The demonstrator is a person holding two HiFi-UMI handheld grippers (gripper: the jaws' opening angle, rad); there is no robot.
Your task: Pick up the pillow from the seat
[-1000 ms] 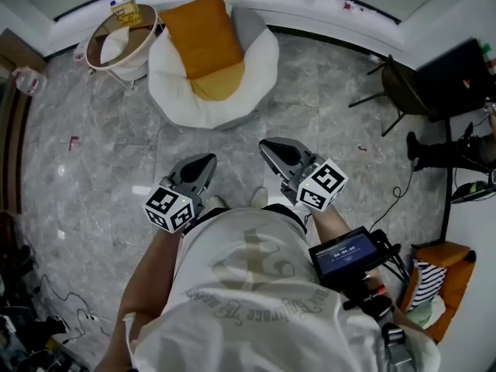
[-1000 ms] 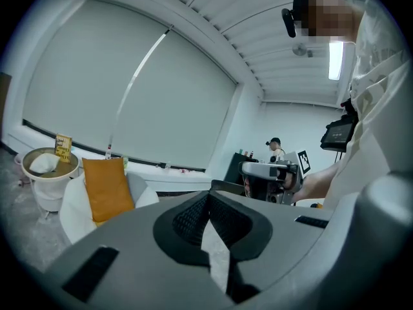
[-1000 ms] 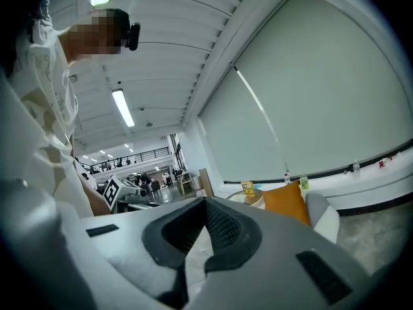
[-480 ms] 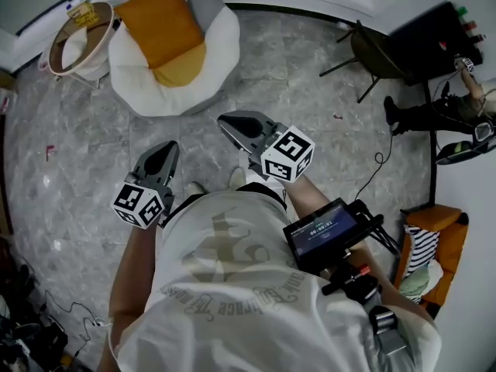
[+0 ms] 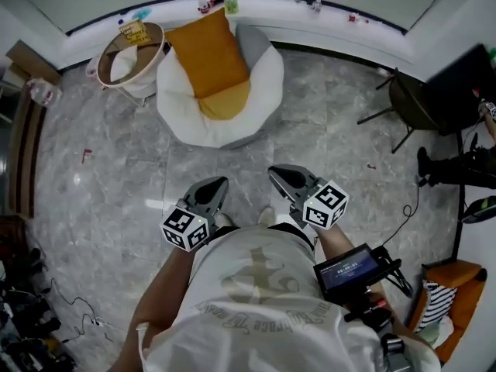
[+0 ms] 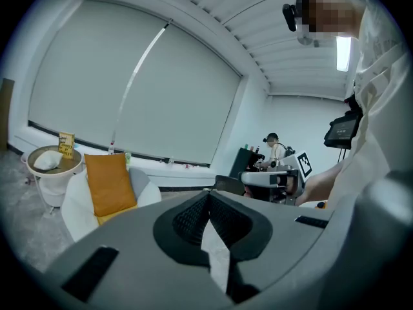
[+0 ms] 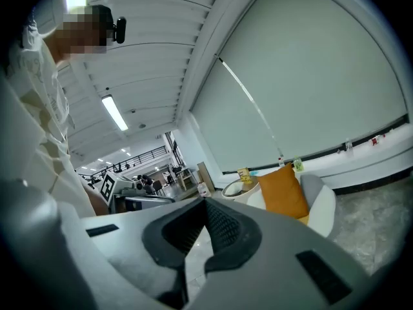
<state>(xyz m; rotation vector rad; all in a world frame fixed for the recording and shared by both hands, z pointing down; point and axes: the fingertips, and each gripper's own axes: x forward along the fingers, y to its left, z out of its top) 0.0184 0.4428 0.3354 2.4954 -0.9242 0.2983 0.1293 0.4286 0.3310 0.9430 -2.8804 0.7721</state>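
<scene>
While I stand back from the seat point(image 5: 263, 84) | left gripper point(image 5: 218, 184) clenched, empty | right gripper point(image 5: 276, 171) clenched, empty | orange pillow point(image 5: 208, 53) leans on seat back, well apart.

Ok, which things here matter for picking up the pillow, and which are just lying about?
For the job: orange pillow, white seat, left gripper, right gripper, both shut and empty.
Lying about: round side table, dark chair, green bottle.
</scene>
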